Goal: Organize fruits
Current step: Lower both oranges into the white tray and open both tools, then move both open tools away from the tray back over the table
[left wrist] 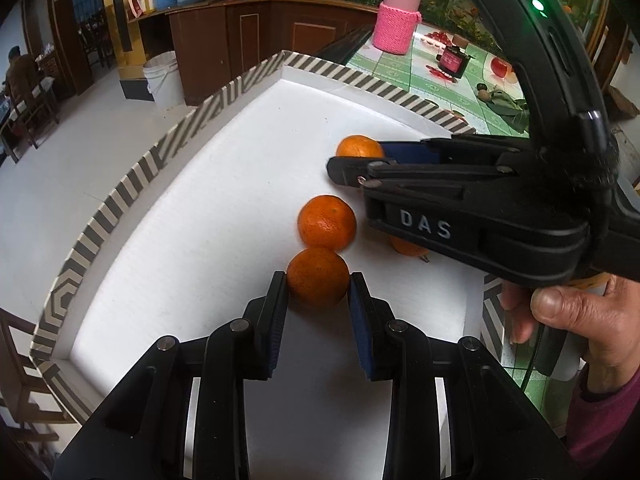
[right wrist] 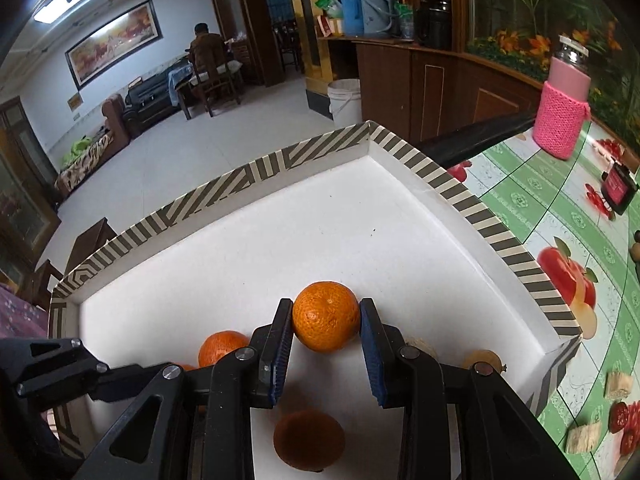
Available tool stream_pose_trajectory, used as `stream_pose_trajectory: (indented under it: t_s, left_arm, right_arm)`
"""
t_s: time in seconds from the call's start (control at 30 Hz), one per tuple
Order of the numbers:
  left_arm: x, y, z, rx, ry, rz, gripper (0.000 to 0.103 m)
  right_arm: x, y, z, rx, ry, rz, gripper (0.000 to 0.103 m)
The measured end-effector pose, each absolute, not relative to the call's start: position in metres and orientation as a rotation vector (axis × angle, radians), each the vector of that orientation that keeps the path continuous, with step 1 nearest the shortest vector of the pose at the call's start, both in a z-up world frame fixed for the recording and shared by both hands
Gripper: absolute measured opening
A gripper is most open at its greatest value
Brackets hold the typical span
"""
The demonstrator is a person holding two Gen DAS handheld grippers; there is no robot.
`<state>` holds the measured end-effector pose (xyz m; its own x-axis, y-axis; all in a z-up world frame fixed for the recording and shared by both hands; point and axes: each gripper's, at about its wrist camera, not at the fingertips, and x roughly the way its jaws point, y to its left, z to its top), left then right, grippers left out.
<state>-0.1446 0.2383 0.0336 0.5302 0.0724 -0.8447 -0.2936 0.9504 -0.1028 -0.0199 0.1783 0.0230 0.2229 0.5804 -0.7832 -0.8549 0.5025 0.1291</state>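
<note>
Orange fruit fills both grips: the left gripper (left wrist: 319, 280) is clamped on the nearest tangerine (left wrist: 318, 277) inside the white striped-rim tray (left wrist: 100, 216), seemingly setting it in a row against a second tangerine (left wrist: 327, 222) just beyond. Farther in, the right gripper (right wrist: 326, 310) pinches a third tangerine (right wrist: 326, 316), likely lining it up. Its black body crosses over the tray's right side, hiding other fruit. Beyond stands a pink-sleeved bottle (left wrist: 397, 20).

Left tool (left wrist: 319, 280) pinched narrow, right tool (right wrist: 326, 312) likewise, both angled downward
</note>
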Motion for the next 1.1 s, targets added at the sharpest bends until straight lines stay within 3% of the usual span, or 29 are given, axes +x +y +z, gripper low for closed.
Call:
stream_pose_trajectory:
  t_s: [0.1,0.23,0.73,0.77,0.83,1.1]
  left_arm:
    - [-0.145,0.237,0.035,-0.246,0.984,0.216,0.03]
    - [-0.146,0.237,0.037,-0.232,0.975,0.237,0.044]
    - [-0.138,0.207,0.066,-0.169,0.873,0.271,0.044]
    - [-0.136,0.202,0.067,-0.167,0.863,0.265,0.046]
    - [-0.132,0.191,0.07,-0.166,0.849,0.248,0.06]
    - [-0.11,0.139,0.077,-0.121,0.817,0.167,0.061]
  right_arm:
    - [-0.019,0.178,0.024,-0.377,0.89,1.013,0.032]
    - [-0.021,0.169,0.029,-0.345,0.897,1.012,0.033]
    - [-0.044,0.063,0.069,-0.135,0.794,0.92,0.033]
    - [-0.044,0.056,0.069,-0.126,0.795,0.91,0.033]
    - [-0.045,0.042,0.068,-0.122,0.789,0.881,0.033]
    - [-0.046,-0.015,0.066,-0.067,0.78,0.777,0.033]
